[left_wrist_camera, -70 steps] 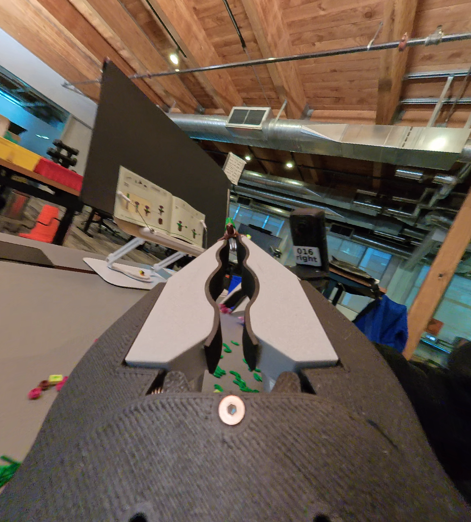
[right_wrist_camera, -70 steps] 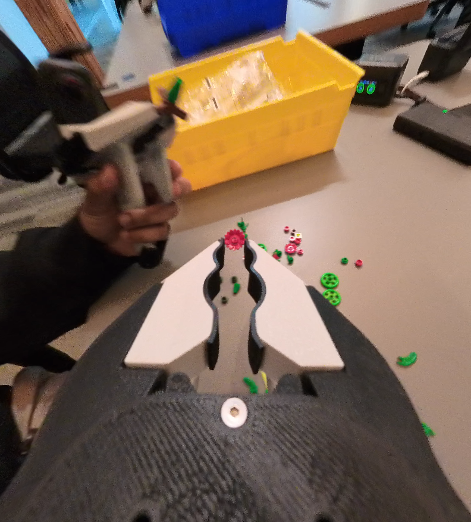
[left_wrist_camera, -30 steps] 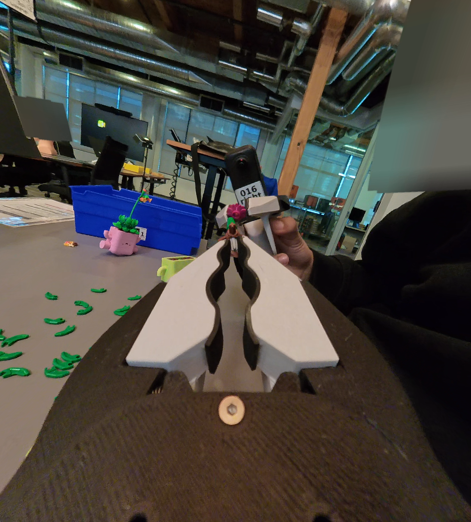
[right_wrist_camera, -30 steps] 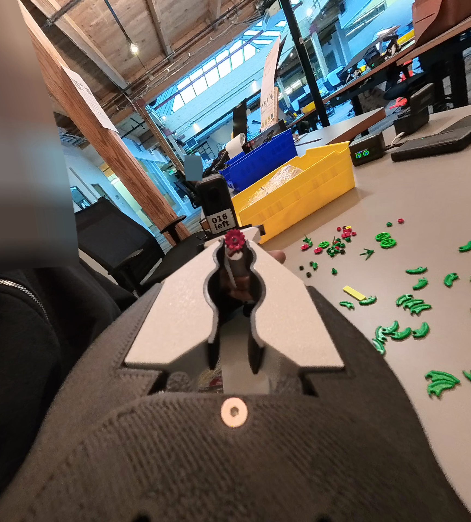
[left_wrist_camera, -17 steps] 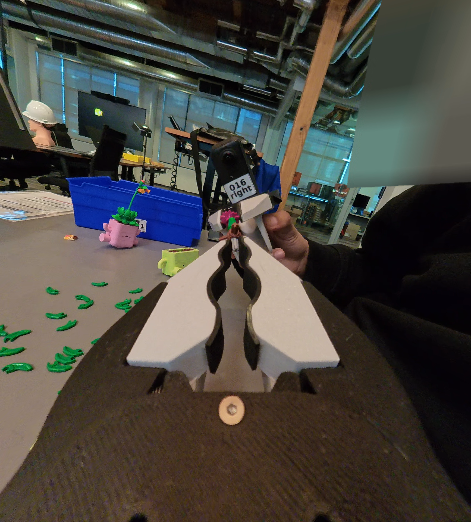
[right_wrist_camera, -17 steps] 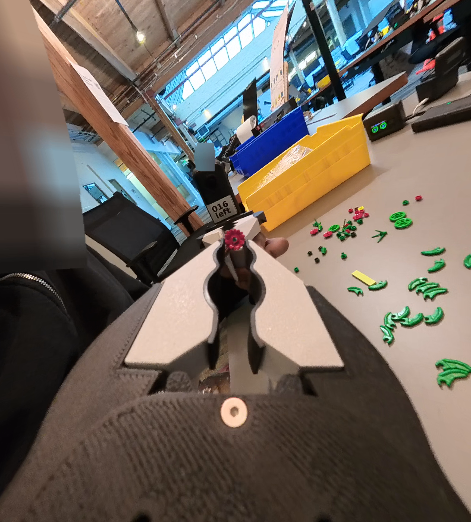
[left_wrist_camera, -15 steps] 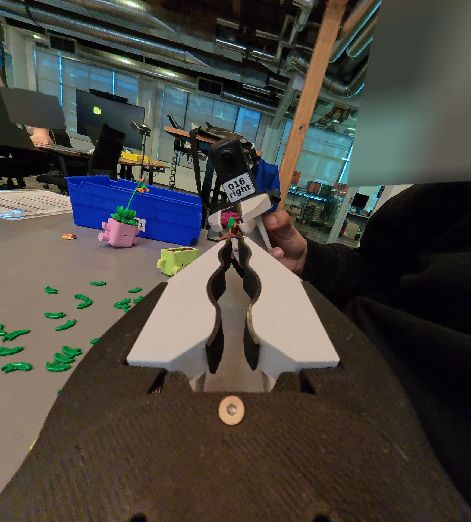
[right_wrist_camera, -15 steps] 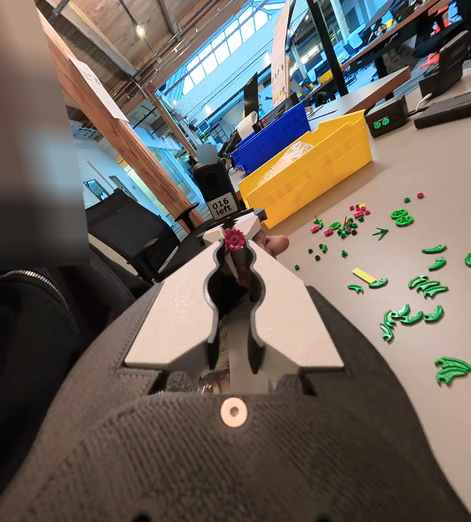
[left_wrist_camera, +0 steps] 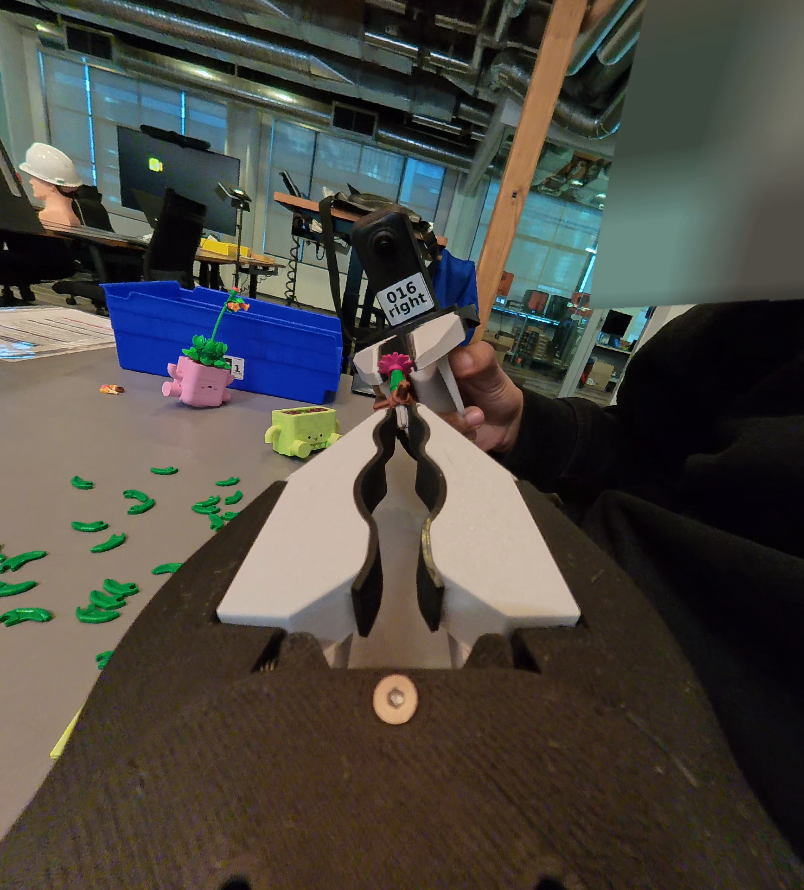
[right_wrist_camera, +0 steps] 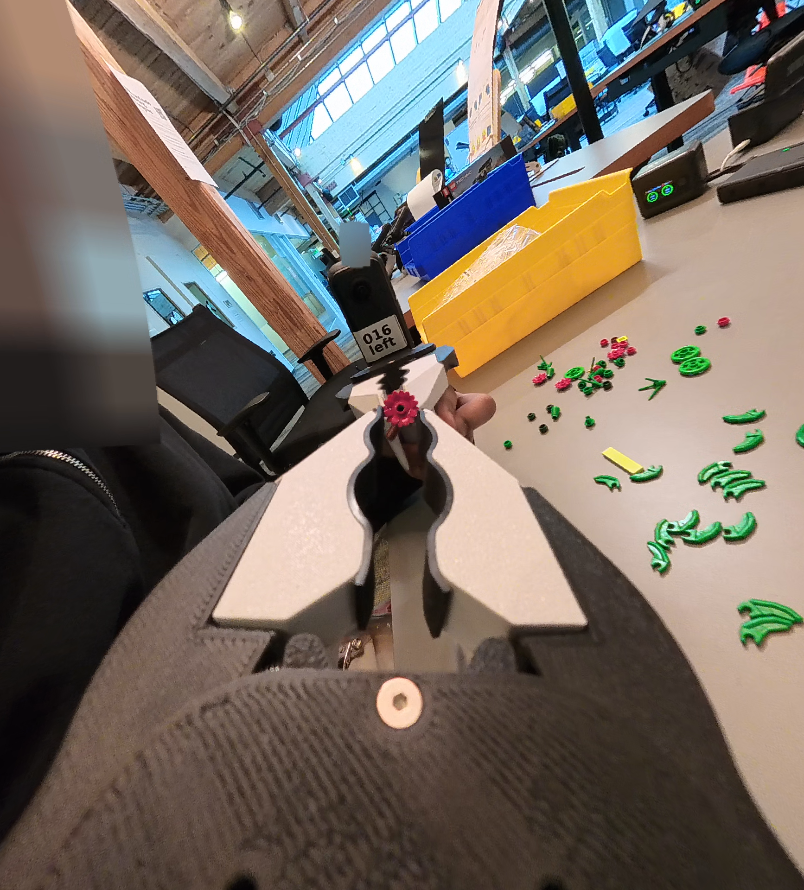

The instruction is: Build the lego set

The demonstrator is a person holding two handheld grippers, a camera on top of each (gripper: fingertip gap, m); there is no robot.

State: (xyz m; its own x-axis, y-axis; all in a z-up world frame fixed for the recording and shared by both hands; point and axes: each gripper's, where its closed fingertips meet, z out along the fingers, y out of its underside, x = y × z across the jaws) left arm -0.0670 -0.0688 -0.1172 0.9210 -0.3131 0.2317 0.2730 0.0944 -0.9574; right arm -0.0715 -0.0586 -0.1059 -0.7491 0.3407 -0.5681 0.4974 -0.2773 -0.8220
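1. Looking along the left gripper point(left_wrist_camera: 399, 413), mid-frame, its fingers are clenched on a small brown-and-green stem piece point(left_wrist_camera: 396, 391). The right gripper point(left_wrist_camera: 402, 368) faces it just above, pressing a magenta flower point(left_wrist_camera: 394, 361) onto the stem's top. Green leaf pieces point(left_wrist_camera: 101, 597) lie scattered at lower left.
2. In the right wrist view, the right gripper point(right_wrist_camera: 401, 418) is pinched on the flower point(right_wrist_camera: 400, 408) at centre. I judge both parts light, stiff and easily dropped, so grip the flower by its rim and the stem low down.

Big windows point(left_wrist_camera: 352, 188), a timber post point(left_wrist_camera: 515, 173), exposed ceiling ducts point(left_wrist_camera: 226, 29), and black office chairs point(right_wrist_camera: 231, 385).
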